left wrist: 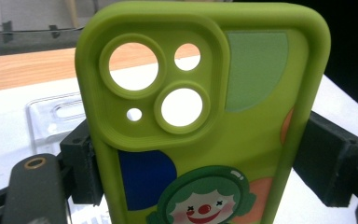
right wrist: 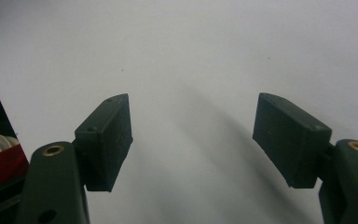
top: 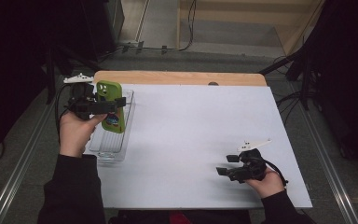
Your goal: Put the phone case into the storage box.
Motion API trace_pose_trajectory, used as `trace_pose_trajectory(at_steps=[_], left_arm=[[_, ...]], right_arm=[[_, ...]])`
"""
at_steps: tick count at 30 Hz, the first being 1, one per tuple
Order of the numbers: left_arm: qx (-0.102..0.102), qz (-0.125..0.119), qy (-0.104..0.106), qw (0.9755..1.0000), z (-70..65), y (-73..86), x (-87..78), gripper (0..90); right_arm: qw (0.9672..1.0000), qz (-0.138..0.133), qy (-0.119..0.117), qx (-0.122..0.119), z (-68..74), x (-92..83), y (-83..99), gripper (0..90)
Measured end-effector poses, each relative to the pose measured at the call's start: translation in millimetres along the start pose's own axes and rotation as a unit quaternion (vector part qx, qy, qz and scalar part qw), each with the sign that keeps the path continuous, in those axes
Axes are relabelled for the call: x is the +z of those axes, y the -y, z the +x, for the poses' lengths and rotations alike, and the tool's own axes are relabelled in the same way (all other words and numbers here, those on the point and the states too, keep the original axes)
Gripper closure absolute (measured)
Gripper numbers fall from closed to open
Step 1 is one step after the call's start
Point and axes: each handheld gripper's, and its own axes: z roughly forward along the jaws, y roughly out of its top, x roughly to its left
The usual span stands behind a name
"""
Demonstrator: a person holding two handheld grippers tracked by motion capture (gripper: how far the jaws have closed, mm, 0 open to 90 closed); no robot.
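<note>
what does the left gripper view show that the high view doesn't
Left gripper view: the clown face print and the camera cutouts on the green phone case, and the pads pressed against its two edges. High view: the right gripper open and empty over the white table, both hands, and the wooden strip at the far edge. Both: the left gripper holding the case upright, with the clear tray beneath it.

Green phone case clamped upright in left tool, clear tray behind
</note>
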Motion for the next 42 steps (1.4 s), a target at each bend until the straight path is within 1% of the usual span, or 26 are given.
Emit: trace_pose_trajectory(at_steps=[2, 4, 5, 6, 9, 11, 14, 15, 19, 22, 23, 24, 25, 26, 28, 29, 31, 32, 34, 35, 37, 41, 42], left_arm=[[-0.008, -0.009, 0.01, 0.9999, 3.6, 1.5, 1.1, 17.7], [-0.015, -0.013, -0.002, 0.9998, 7.4, 2.8, 3.0, 17.7], [-0.014, -0.012, -0.013, 0.9997, 8.5, 3.7, 4.3, 17.7], [-0.015, -0.012, -0.02, 0.9996, 9.5, 4.5, 6.2, 17.7], [-0.023, -0.013, -0.022, 0.9994, 10.9, 7.3, 12.1, 17.7], [-0.019, -0.011, -0.031, 0.9993, 9.5, 7.9, 16.0, 17.7], [-0.018, -0.009, -0.038, 0.9991, 9.1, 6.9, 20.6, 17.7], [-0.018, -0.006, -0.043, 0.9989, 9.7, 6.0, 21.7, 17.7], [-0.02, -0.007, -0.05, 0.9985, 14.8, 1.1, 25.4, 17.7], [-0.023, -0.006, -0.043, 0.9988, 20.8, -2.5, 28.7, 17.7], [-0.023, -0.002, -0.049, 0.9985, 21.9, -3.5, 30.2, 17.7], [-0.023, -0.002, -0.052, 0.9984, 23.2, -4.4, 31.7, 17.7], [-0.024, -0.002, -0.05, 0.9984, 24.6, -5.7, 32.7, 17.7], [-0.023, -0.002, -0.049, 0.9985, 26.4, -7.4, 33.6, 17.7], [-0.013, -0.008, -0.054, 0.9984, 28.7, -10.8, 35.7, 17.7], [-0.014, -0.006, -0.056, 0.9983, 30.4, -12.7, 37.0, 17.7], [-0.018, -0.005, -0.055, 0.9983, 34.4, -16.5, 39.6, 17.7], [-0.019, -0.004, -0.057, 0.9982, 36.2, -18.1, 40.9, 17.7], [-0.019, -0.007, -0.063, 0.9978, 39.7, -20.3, 43.5, 17.7], [-0.02, -0.008, -0.065, 0.9976, 41.3, -20.9, 45.1, 17.6], [-0.021, -0.006, -0.069, 0.9974, 43.9, -22.2, 49.3, 17.6], [-0.017, -0.001, -0.071, 0.9974, 47.4, -27.1, 59.6, 17.6], [-0.016, -0.003, -0.068, 0.9975, 48.1, -28.4, 62.2, 17.5]], right_arm=[[1.0, 0.001, -0.004, 0.001, -0.3, 0.5, 0.2, 26.5], [1.0, 0.001, -0.005, 0.003, -0.7, 1.1, 0.3, 26.5], [1.0, 0.001, -0.005, 0.004, -0.9, 1.2, 0.4, 26.5], [1.0, 0.001, -0.006, 0.005, -1.0, 1.1, 0.5, 26.4], [1.0, 0.001, -0.005, 0.005, -1.2, 1.2, 0.4, 26.5], [1.0, -0.002, -0.005, 0.004, -0.8, 1.3, -0.1, 26.5], [1.0, -0.004, -0.006, 0.002, -0.4, 0.8, -0.9, 26.4], [1.0, -0.006, -0.006, 0.003, -0.4, 0.5, -1.0, 26.5], [0.9999, -0.005, -0.008, 0.003, -0.7, 0.8, -1.3, 26.4], [1.0, -0.005, -0.007, 0.003, -0.7, 1.7, -1.7, 26.5], [1.0, -0.005, -0.008, 0.002, -0.8, 2.0, -1.8, 26.5], [1.0, -0.005, -0.008, 0.001, -0.9, 2.3, -1.9, 26.5], [1.0, -0.005, -0.008, 0.0, -0.9, 2.5, -2.0, 26.5], [1.0, -0.004, -0.009, 0.001, -1.1, 2.5, -2.2, 26.5], [0.9999, -0.006, -0.009, 0.002, -2.2, 2.7, -2.9, 26.5], [0.9999, -0.007, -0.009, 0.004, -2.4, 2.7, -3.3, 26.5], [1.0, -0.007, -0.002, 0.005, -2.2, 2.1, -3.7, 26.5], [0.9999, -0.007, 0.002, 0.007, -2.0, 1.8, -4.0, 26.5], [0.9999, -0.008, 0.004, 0.006, -2.5, 1.7, -4.1, 26.5], [0.9999, -0.005, 0.004, 0.009, -2.3, 1.9, -4.0, 26.5], [1.0, -0.005, 0.003, 0.007, -2.6, 2.6, -3.9, 26.5], [1.0, -0.006, 0.0, 0.007, -2.9, 2.9, -4.7, 26.5], [1.0, -0.006, 0.0, 0.007, -2.7, 2.9, -4.8, 26.5]])
